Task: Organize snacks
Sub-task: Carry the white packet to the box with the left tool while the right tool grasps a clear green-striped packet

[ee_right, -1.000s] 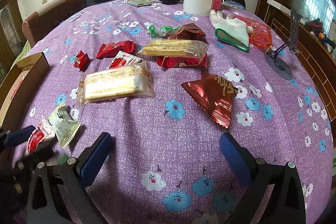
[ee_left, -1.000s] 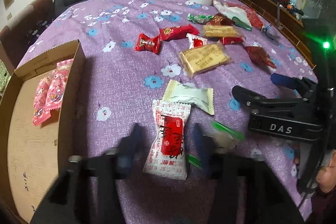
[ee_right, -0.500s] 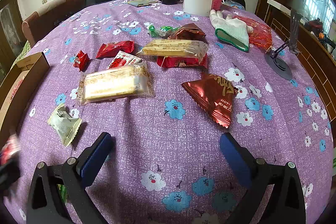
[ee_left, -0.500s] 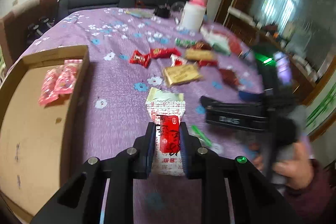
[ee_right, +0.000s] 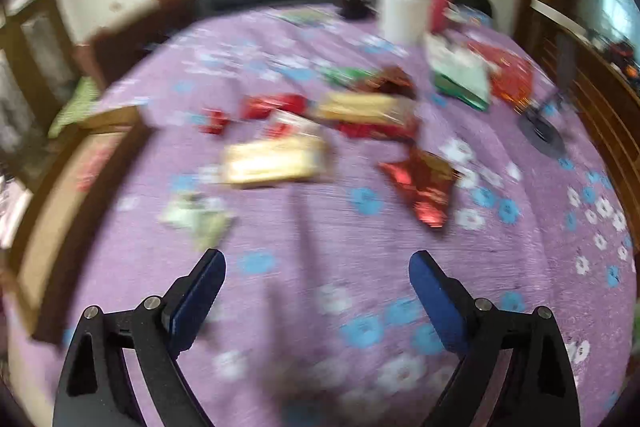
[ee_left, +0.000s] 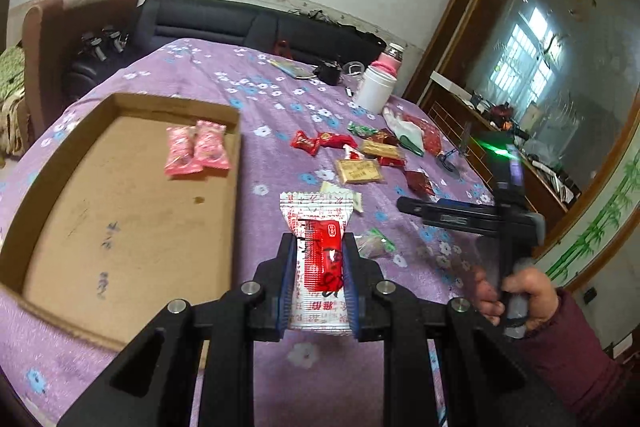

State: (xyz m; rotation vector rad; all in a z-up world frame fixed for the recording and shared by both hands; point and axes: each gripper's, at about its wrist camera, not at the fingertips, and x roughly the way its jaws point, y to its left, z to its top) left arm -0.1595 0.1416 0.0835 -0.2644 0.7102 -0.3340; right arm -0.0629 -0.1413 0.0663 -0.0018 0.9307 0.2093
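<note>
My left claw [ee_left: 319,269] is clenched on a white-and-red snack packet [ee_left: 319,255], lifted off the counter [ee_left: 264,147] just beside the cardboard box [ee_left: 120,211]; its lower end is hidden behind the pads. Two pink packets [ee_left: 198,151] lie in the box. My right claw [ee_right: 316,281] is closing with nothing between its jaws. That view is smeared; the snack pile [ee_right: 320,131] is hard to read.
</note>
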